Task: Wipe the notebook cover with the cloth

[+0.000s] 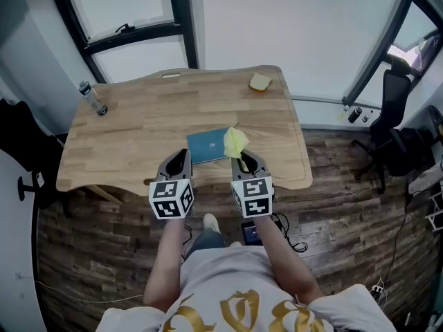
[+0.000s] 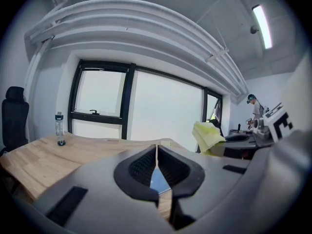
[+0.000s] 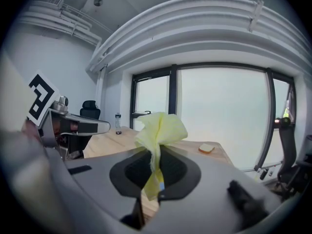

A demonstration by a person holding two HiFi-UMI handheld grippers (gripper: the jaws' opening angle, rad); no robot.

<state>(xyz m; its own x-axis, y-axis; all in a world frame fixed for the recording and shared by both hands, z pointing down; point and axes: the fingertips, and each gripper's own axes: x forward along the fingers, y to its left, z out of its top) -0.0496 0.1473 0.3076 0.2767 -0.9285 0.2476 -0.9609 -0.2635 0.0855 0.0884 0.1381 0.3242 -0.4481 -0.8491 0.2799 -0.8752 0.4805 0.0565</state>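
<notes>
The pale wooden table (image 1: 138,126) had a rounded outline, with its near edge curving in toward the person. Most of its top lay bare. A clear plastic water bottle (image 1: 92,99) stood close to the far left corner, and a small tan block (image 1: 260,82) lay by the far right edge, both well apart from the grippers. Dark window frames (image 1: 181,19) ran just behind the far edge. A black office chair (image 1: 393,126) stood on the plank floor to the right, away from the table.

The flat blue rectangular notebook (image 1: 206,146) lay closed near the table's front edge, slightly right of centre, its cover plain and slightly skewed to the edge. The left gripper (image 1: 185,155) hung over its near left corner with jaws pressed together and nothing between them. The right gripper (image 1: 242,158) was clamped on the crumpled pale yellow cloth (image 1: 236,141), which bunched up above the jaws and trailed a strip down between them. From the head view the cloth sat over the notebook's right edge; whether it touched the cover could not be told.
</notes>
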